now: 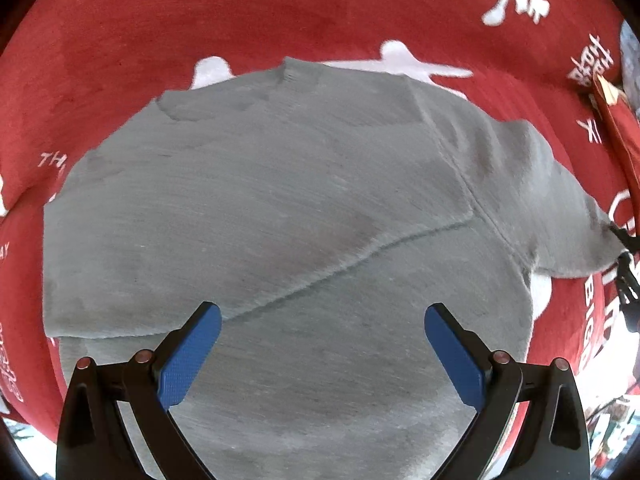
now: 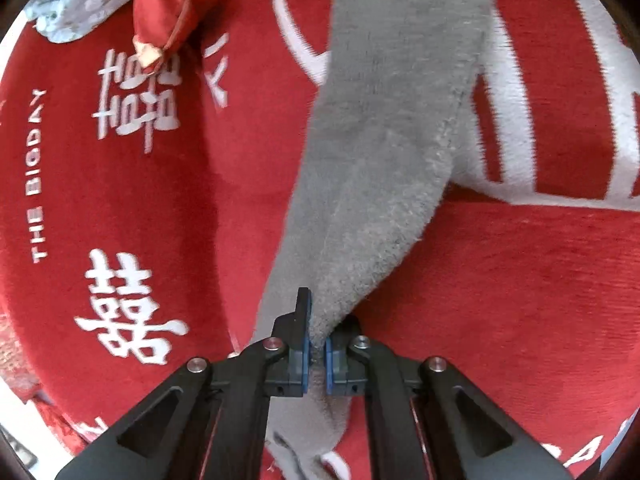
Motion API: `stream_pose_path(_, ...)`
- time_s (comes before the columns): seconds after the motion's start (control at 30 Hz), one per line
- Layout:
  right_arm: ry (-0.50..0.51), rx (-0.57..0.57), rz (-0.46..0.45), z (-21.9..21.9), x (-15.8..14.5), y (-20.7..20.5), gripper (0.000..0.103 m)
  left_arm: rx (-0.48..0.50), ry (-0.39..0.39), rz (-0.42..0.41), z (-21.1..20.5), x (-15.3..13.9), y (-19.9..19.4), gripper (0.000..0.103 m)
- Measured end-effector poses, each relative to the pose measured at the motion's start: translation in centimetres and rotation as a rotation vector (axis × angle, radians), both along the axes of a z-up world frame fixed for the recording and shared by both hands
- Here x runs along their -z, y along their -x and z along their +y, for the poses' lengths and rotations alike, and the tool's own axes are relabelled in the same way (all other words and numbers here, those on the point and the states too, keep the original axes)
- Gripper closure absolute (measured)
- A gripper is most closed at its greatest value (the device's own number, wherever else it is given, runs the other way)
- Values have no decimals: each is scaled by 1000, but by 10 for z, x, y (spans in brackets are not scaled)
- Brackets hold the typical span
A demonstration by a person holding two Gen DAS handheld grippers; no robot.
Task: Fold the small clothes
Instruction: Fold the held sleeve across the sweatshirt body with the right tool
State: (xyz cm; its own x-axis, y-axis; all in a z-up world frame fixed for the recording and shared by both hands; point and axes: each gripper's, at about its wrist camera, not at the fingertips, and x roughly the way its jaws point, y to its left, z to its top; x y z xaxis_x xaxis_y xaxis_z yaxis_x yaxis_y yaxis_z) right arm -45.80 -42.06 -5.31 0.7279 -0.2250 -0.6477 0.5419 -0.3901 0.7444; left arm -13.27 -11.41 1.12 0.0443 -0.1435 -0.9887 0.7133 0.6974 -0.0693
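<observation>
A grey fleecy top (image 1: 280,208) lies spread on a red blanket (image 1: 120,40) with white lettering. One sleeve looks folded across its body; the other sleeve (image 1: 532,184) stretches out to the right. My left gripper (image 1: 322,320) is open and empty, its blue pads (image 1: 192,356) wide apart above the lower body of the top. My right gripper (image 2: 318,344) is shut on the end of the grey sleeve (image 2: 380,152), which runs taut away from the fingers and lifts off the blanket (image 2: 520,300).
A red cushion or bag (image 2: 172,4) with gold trim lies at the blanket's far edge, with a pale blue patterned cloth (image 2: 80,4) beside it. The cushion also shows at the right edge of the left wrist view (image 1: 616,120).
</observation>
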Motion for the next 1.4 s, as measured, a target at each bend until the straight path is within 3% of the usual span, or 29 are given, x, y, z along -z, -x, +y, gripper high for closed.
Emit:
stream_pose_path(0.1, 58, -65, -99, 0, -18, -19, 98, -30, 11, -9, 11, -2, -14, 1)
stream_pose_path(0.23, 160, -232, -204, 2, -57, -71, 98, -71, 23, -22, 34, -7, -31, 1)
stream_pose_path(0.4, 285, -495, -250, 26, -99, -160, 97, -132, 44, -51, 64, -14, -54, 1)
stream_pose_path(0.6, 432, -926, -147, 110, -119, -292, 97, -247, 49, -84, 117, -18, -86, 1)
stream_pose_path(0.7, 408, -1094, -70, 161, -94, -343, 95, -310, 43, -89, 144, -14, -101, 1)
stream_pose_path(0.8, 302, -1208, 70, 202, -47, -377, 94, -352, 34, -91, 167, -8, -110, 1)
stream_pose_path(0.9, 234, -1246, 211, 221, -12, -386, 89, -369, 34, -83, 184, -3, -117, 1)
stream_pose_path(0.97, 217, -1188, 176, 220, -11, -377, 82, -382, 41, -72, 196, 0, -120, 1)
stream_pose_path(1.0, 205, -1162, 160, 219, -13, -371, 65, -388, 47, -67, 199, 0, -122, 1)
stream_pose_path(1.03, 205, -1118, 152, 216, -18, -364, 60, -397, 60, -59, 204, 0, -124, 1)
stream_pose_path(1.17, 213, -961, 163, 194, -26, -349, 60, -413, 160, -4, 215, -4, -133, 1)
stream_pose_path(1.2, 197, -928, 161, 189, -26, -352, 64, -414, 203, 22, 218, -6, -136, 1)
stream_pose_path(1.23, 187, -895, 149, 185, -25, -356, 87, -416, 244, 46, 221, -8, -138, 1)
stream_pose_path(1.27, 197, -893, 145, 184, -27, -361, 97, -417, 302, 81, 224, -9, -142, 1)
stream_pose_path(1.33, 264, -956, 124, 193, -37, -382, 97, -416, 372, 133, 225, -10, -148, 1)
stream_pose_path(1.4, 358, -1088, 119, 214, -51, -410, 97, -428, 441, 201, 227, -7, -154, 1)
